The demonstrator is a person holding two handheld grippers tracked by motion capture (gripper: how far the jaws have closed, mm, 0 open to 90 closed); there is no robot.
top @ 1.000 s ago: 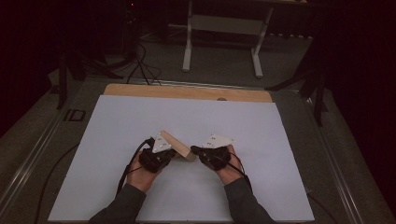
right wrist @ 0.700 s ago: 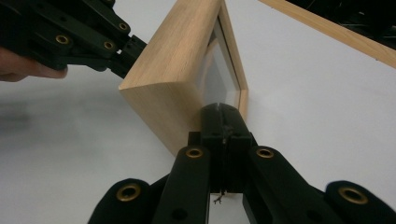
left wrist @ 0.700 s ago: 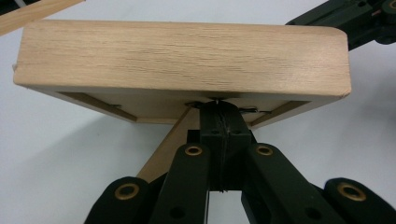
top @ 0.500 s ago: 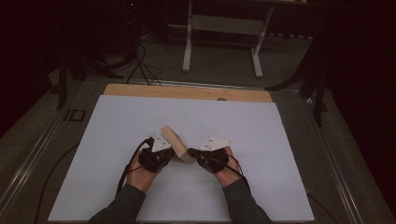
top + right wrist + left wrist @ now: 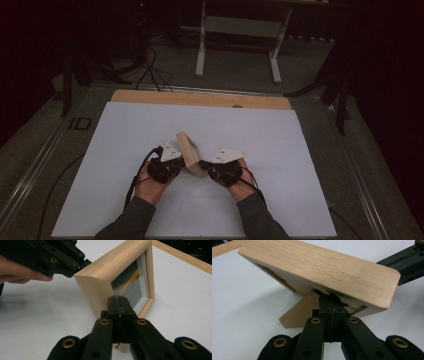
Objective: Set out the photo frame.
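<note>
White counter [image 5: 280,150] with a wood strip [image 5: 200,98] along its far edge. Wooden picture frame [image 5: 190,153] near the middle of the counter, tilted back, propped on its fold-out stand [image 5: 298,312] with its lower edge on the surface; glass front faces the right gripper view. Left gripper [image 5: 172,162] behind the frame, fingers closed together, tips pushed against the frame's back right where the stand joins. Right gripper [image 5: 204,164] at the front, fingers closed together too, tips touching the frame's near front corner beside the glass [image 5: 132,283]. Frame sits between both grippers, neither clamps it.
</note>
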